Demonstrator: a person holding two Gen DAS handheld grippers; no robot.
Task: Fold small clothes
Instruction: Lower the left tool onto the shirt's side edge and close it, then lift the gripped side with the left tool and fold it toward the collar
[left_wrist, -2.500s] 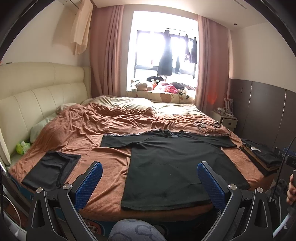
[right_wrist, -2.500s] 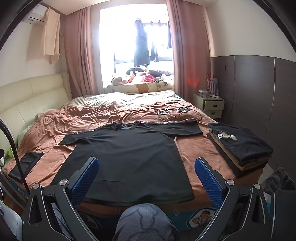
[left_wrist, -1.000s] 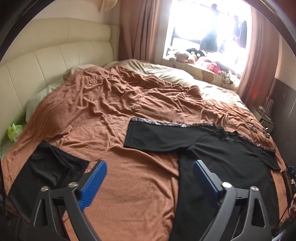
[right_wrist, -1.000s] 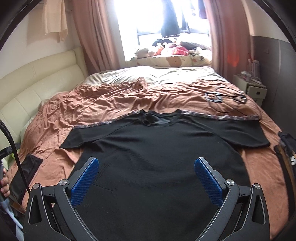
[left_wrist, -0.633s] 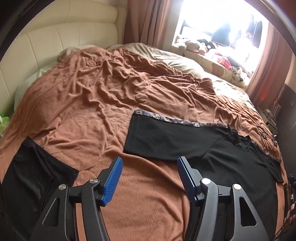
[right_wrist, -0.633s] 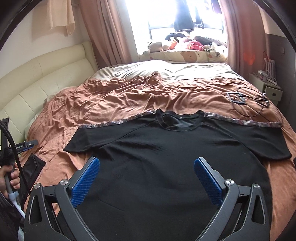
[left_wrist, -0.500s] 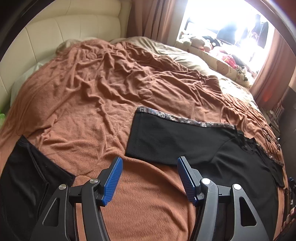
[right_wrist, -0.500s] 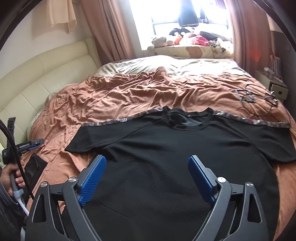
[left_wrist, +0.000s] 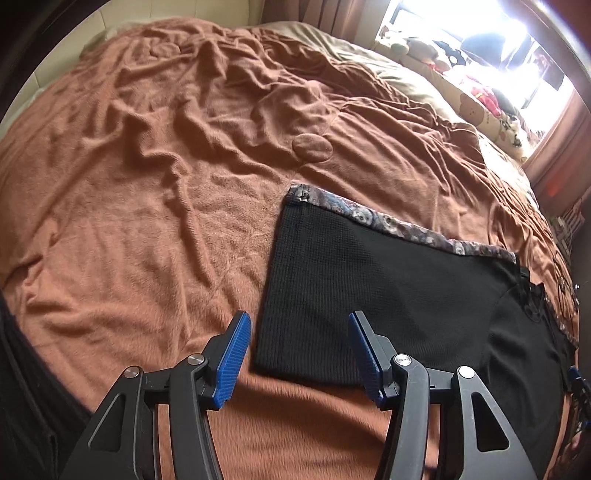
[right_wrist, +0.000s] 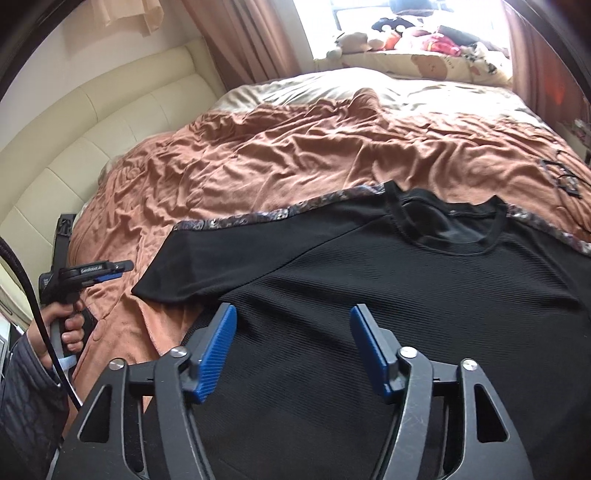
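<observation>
The black T-shirt (right_wrist: 369, 295) is matt, ribbed knit cloth with a patterned woven trim; the brown blanket (left_wrist: 155, 192) looks fuzzy and rumpled — soft fleece. The headboard (right_wrist: 110, 122) is smooth, padded cream upholstery (slightly glossy).

Bed with rumpled brown blanket (left_wrist: 166, 177) fills view. Cream padded headboard (right_wrist: 92, 140) at 9 o'clock. Bright window (right_wrist: 413, 18) at 12, brown curtains (right_wrist: 240, 37) beside, plush toys (right_wrist: 399, 33) on sill.

Home bedroom: bed (right_wrist: 314, 155), curtains (right_wrist: 236, 37).
</observation>
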